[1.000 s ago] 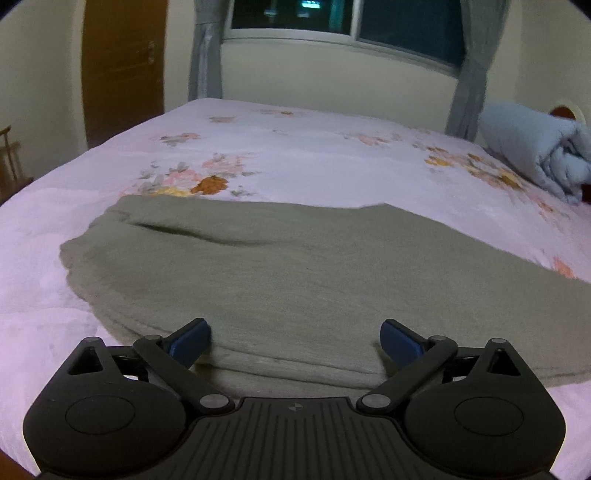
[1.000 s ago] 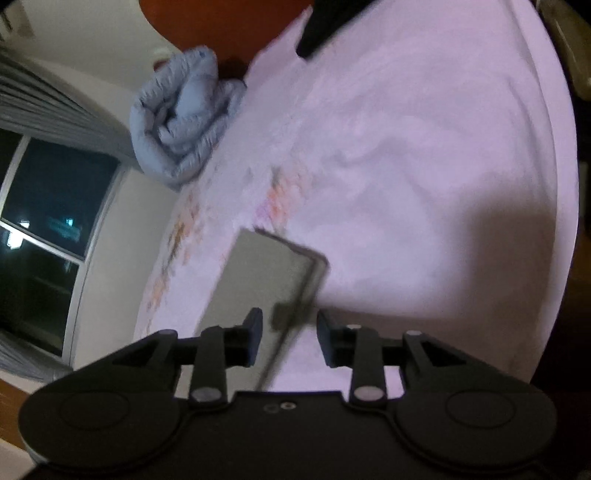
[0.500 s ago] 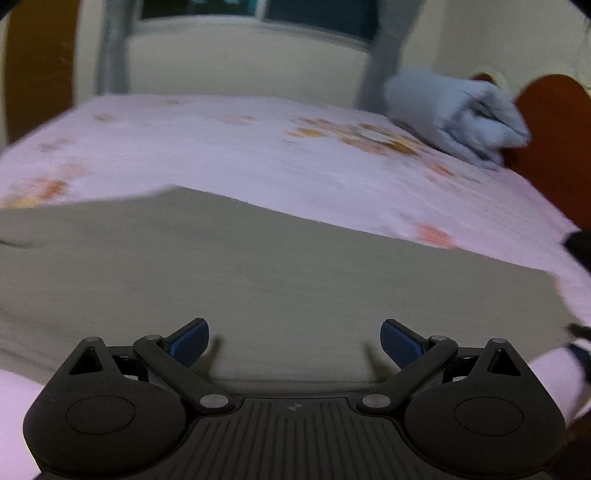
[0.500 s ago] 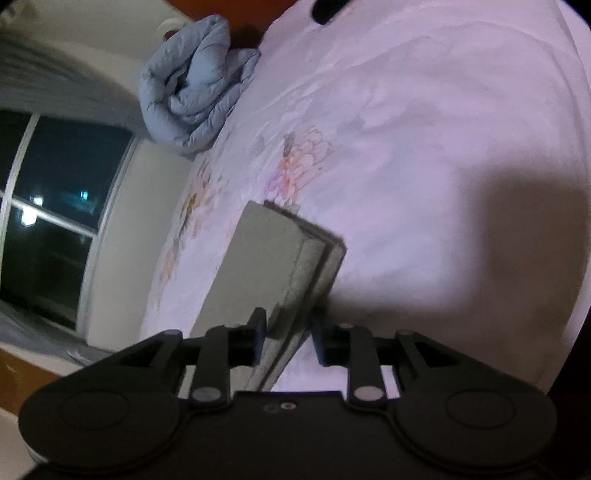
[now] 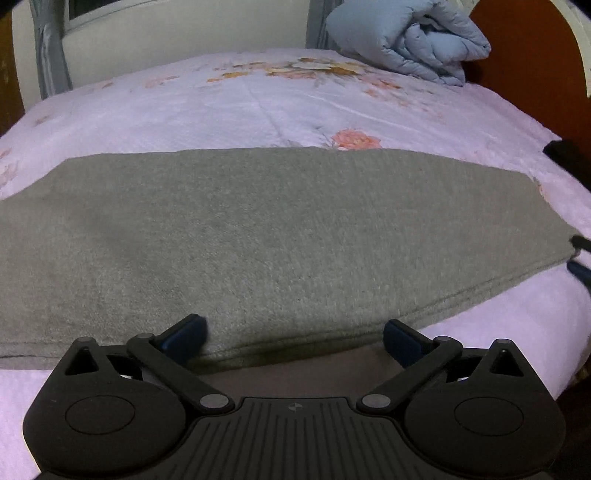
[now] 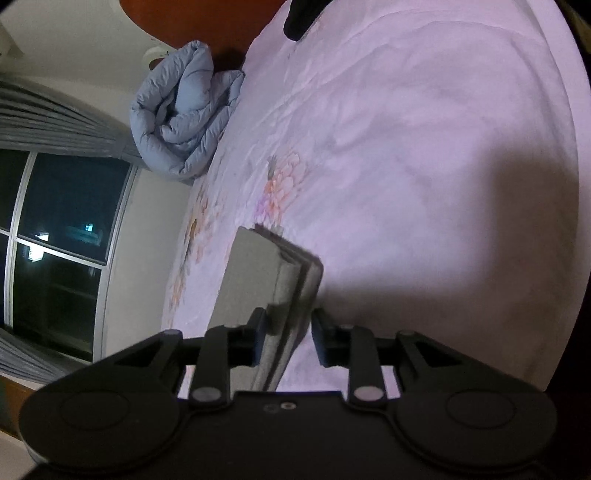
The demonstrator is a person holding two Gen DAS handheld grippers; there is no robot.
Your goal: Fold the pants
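The grey-green pants (image 5: 280,236) lie flat on the pink floral bed (image 5: 280,99), folded lengthwise into a long band with stacked layers along the near edge. My left gripper (image 5: 293,338) is open, its blue-tipped fingers spread over the near edge of the band. In the right wrist view the leg end of the pants (image 6: 258,273) shows its stacked layers. My right gripper (image 6: 288,341) is open, with the layered edge lying between its jaws. Its tips also show at the right edge of the left wrist view (image 5: 580,258).
A rolled light-blue duvet (image 5: 406,37) lies at the head of the bed by the brown headboard (image 5: 532,62). A dark object (image 6: 303,14) sits near the bed's far corner. A window with grey curtains (image 6: 55,236) is behind. The bed edge drops off at the right.
My left gripper has swung right along the pants, from the waist end to the leg end. My right gripper has moved in around the leg end's layered edge.
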